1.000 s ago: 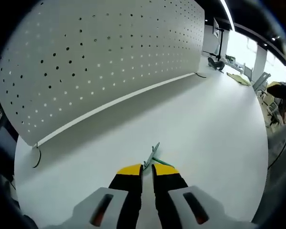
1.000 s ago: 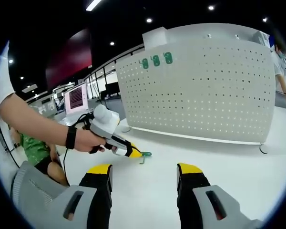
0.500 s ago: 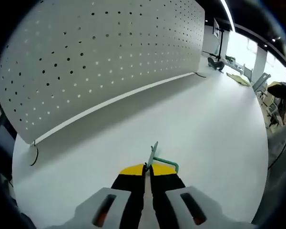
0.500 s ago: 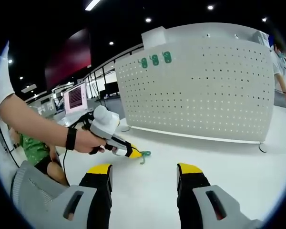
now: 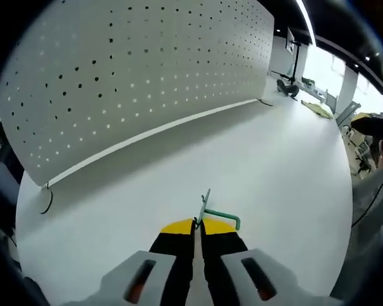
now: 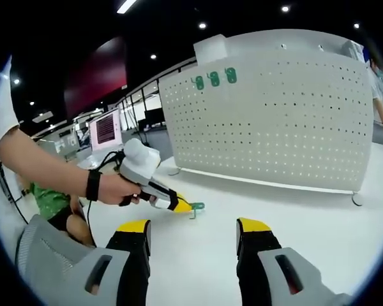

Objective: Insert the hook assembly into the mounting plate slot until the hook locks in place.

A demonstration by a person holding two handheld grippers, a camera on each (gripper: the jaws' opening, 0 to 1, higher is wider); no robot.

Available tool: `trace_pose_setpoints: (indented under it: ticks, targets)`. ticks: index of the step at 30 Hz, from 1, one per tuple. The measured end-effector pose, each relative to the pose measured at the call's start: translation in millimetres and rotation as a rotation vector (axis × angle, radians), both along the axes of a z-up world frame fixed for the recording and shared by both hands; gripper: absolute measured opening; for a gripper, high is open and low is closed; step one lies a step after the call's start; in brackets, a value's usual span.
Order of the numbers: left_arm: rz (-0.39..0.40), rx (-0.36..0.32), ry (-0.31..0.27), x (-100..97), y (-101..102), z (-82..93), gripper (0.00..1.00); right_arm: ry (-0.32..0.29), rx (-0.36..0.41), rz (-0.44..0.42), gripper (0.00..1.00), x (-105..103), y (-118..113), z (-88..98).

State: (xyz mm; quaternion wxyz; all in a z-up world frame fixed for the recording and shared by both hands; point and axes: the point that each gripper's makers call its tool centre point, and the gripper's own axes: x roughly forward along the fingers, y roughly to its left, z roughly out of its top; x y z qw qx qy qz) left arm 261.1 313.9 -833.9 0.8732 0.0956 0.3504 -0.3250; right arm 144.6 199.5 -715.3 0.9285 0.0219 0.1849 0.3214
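Note:
My left gripper (image 5: pixel 196 222) is shut on a green hook assembly (image 5: pixel 212 212), whose thin metal plate sticks up between the yellow-tipped jaws and whose green wire bends off to the right. It is held just above the white table (image 5: pixel 274 159), well short of the white pegboard mounting plate (image 5: pixel 134 70). In the right gripper view the left gripper (image 6: pixel 179 204) shows with a hand on it, the green hook (image 6: pixel 195 206) at its tip. My right gripper (image 6: pixel 193 227) is open with nothing between its jaws. Three green hooks (image 6: pixel 214 79) hang at the top of the pegboard (image 6: pixel 281 121).
The pegboard stands upright on the table on small feet (image 5: pixel 46 201). A person's arm (image 6: pixel 45 166) with a dark wristband reaches in from the left. A monitor (image 6: pixel 105 129) stands behind it. Far desks and equipment (image 5: pixel 306 86) lie beyond the table's end.
One second ago the left gripper's jaws stood slightly apart around the hook on the table; they have shut on it and lifted it a little. The right gripper stays open.

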Motion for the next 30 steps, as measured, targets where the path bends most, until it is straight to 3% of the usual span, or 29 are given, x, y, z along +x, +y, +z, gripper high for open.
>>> trace_pose_setpoints:
  ticks: [18,24,30]
  targets:
    - [-0.045,-0.082,-0.020,-30.0,-23,32.3,0.04,-0.007,0.006,0.038,0.54,-6,9,3.3]
    - [-0.055,-0.081,-0.018,-36.1,-28,40.5,0.04,-0.013,0.004,0.051,0.54,-8,13,4.8]
    - [-0.071,-0.134,-0.023,-42.8,-36,56.5,0.03,-0.028,-0.005,0.065,0.53,-9,16,8.2]
